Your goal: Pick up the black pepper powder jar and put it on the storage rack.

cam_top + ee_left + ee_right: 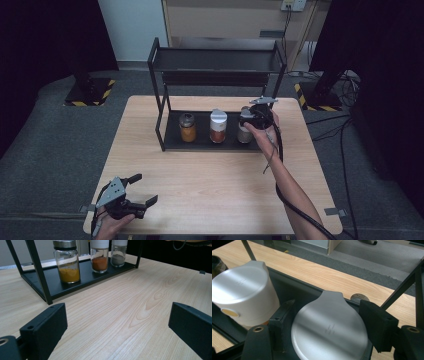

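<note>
Three spice jars stand in a row on the lower shelf [202, 143] of a black metal rack [215, 60]: a yellow-powder jar [187, 128] with a dark lid, an orange-powder jar [218, 126] with a white cap, and a grey-powder jar [244, 132] at the right end. My right gripper [252, 117] reaches in from the right and is shut on that jar's white cap [329, 332], one jaw on each side. My left gripper [145, 188] rests near the table's front left corner, open with bare wood between its jaws [118, 315].
The rack stands at the back middle of the wooden table [210, 180], its upper shelf above the jars. The orange-powder jar's cap [242, 297] sits close beside the held jar. Rack posts [402, 290] flank my right gripper. Grey carpet surrounds the table.
</note>
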A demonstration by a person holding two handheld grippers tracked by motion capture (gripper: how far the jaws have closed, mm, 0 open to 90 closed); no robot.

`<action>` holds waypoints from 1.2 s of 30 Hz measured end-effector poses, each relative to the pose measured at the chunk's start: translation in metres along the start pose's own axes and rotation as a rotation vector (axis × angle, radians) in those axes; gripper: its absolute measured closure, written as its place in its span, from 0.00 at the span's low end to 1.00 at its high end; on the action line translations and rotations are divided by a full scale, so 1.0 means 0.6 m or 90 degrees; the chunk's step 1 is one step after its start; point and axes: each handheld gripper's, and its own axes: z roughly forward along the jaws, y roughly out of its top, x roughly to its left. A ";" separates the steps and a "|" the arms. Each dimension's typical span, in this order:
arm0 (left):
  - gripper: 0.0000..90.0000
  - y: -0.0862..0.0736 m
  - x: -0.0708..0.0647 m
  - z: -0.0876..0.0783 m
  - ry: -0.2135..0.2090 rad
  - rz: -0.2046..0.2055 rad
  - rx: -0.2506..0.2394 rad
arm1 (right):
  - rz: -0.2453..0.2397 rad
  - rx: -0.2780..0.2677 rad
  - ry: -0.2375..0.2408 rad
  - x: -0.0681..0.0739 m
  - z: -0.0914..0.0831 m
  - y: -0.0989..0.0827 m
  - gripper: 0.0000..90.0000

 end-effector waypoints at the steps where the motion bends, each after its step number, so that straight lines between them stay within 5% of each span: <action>1: 0.02 0.000 0.000 0.000 0.000 0.000 -0.001 | -0.003 -0.001 0.000 0.001 0.000 -0.001 0.35; 16: 0.02 -0.001 0.000 -0.001 0.000 0.001 -0.003 | 0.001 0.008 0.008 -0.004 0.000 0.006 0.35; 22: 0.01 -0.001 0.000 -0.001 0.000 0.001 -0.003 | 0.023 -0.055 0.021 -0.011 -0.033 0.017 0.27; 29: 0.01 0.000 -0.001 -0.001 -0.002 0.003 -0.003 | -0.010 -0.098 0.048 -0.006 -0.089 0.058 0.17; 36: 0.01 -0.001 0.000 -0.001 -0.001 -0.002 -0.004 | -0.050 -0.101 0.073 0.004 -0.112 0.070 0.12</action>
